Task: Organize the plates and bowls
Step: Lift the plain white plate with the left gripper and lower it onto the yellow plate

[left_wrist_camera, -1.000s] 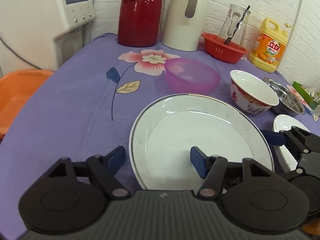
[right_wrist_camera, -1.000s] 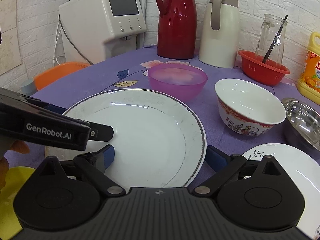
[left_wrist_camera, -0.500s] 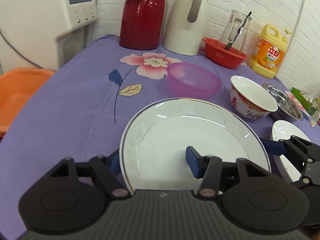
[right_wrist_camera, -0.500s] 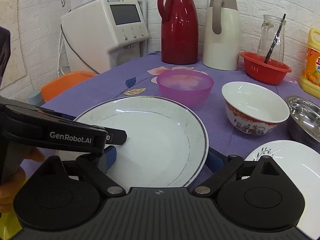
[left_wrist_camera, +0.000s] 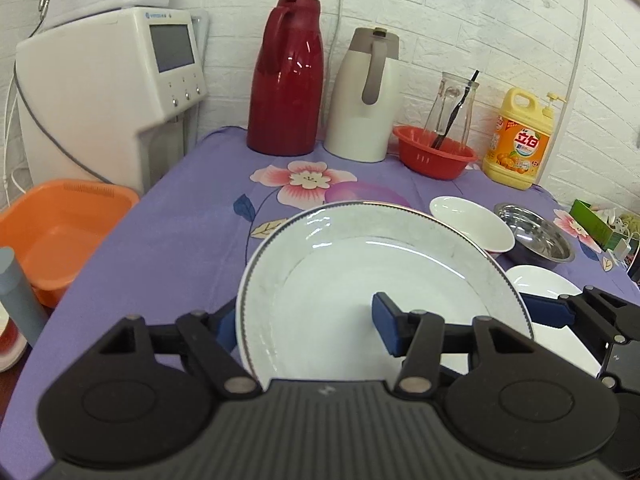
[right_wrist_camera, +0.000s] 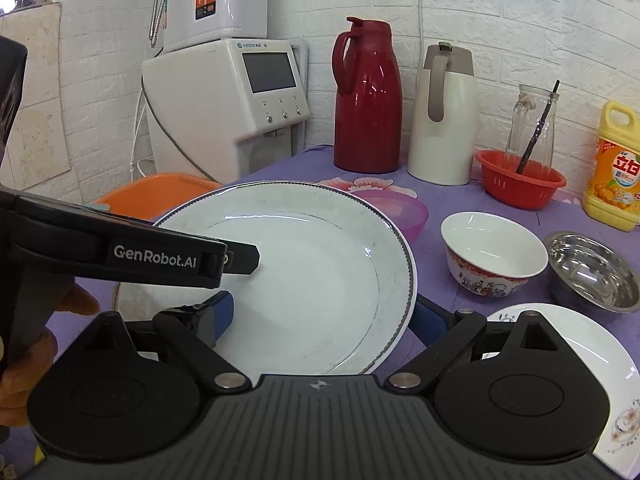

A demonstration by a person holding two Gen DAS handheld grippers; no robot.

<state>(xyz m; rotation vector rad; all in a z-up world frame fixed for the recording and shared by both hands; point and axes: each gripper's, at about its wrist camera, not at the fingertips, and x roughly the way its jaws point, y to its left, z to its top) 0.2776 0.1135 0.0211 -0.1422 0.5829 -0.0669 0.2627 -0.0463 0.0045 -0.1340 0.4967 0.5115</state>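
Seemingly angled downward, the left tongs (left_wrist_camera: 306, 326) clamp the big white plate's (left_wrist_camera: 360, 280) left rim, one pad under, one above, raised off the purple worktop (left_wrist_camera: 180, 240). From the right view, the right tongs (right_wrist_camera: 320, 316) grip its right rim likewise; a glass jar (right_wrist_camera: 528, 128) stands inside the red basket (right_wrist_camera: 520, 188).

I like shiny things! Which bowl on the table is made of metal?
The steel bowl, beside the white patterned bowl. The pink bowl and red basket are plastic.
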